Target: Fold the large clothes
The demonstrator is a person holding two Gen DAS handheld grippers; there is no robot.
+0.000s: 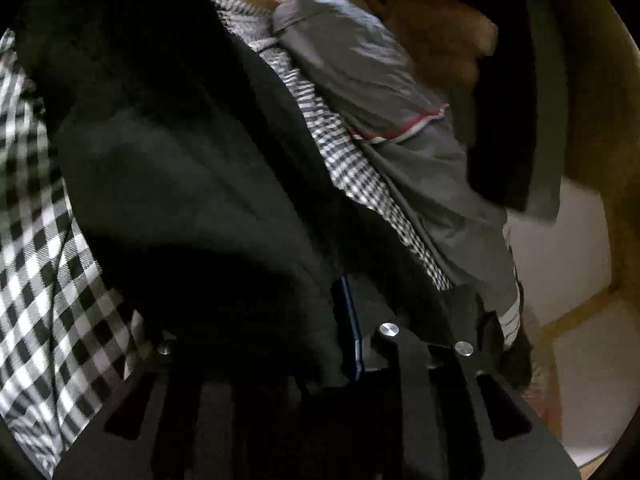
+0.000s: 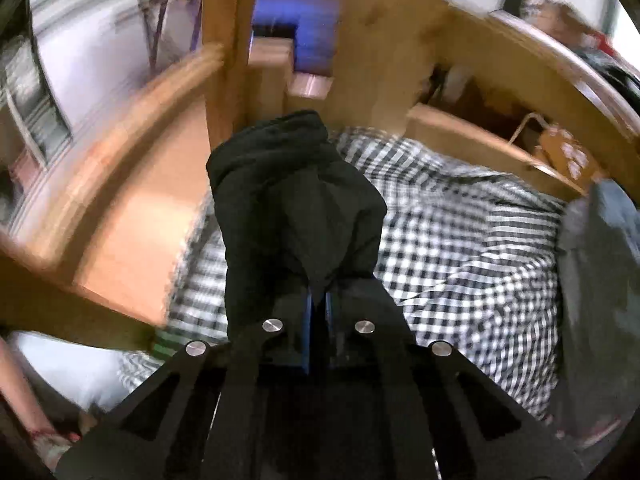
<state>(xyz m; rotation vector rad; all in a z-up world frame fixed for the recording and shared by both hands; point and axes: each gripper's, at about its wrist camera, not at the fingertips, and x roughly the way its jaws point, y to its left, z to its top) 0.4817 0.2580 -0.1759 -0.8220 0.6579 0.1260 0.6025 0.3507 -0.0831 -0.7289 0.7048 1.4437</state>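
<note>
A large dark green-black garment fills the left wrist view and drapes over my left gripper, whose left finger is hidden by the cloth; the jaws look shut on it. In the right wrist view my right gripper is shut on a bunched end of the same dark garment, which stands up above the blue pads, held above the checked bed cover.
A black-and-white checked bed cover lies under the garment. A grey garment with a red-and-white stripe lies on it, also at the right edge of the right wrist view. A wooden bed frame and post surround the bed.
</note>
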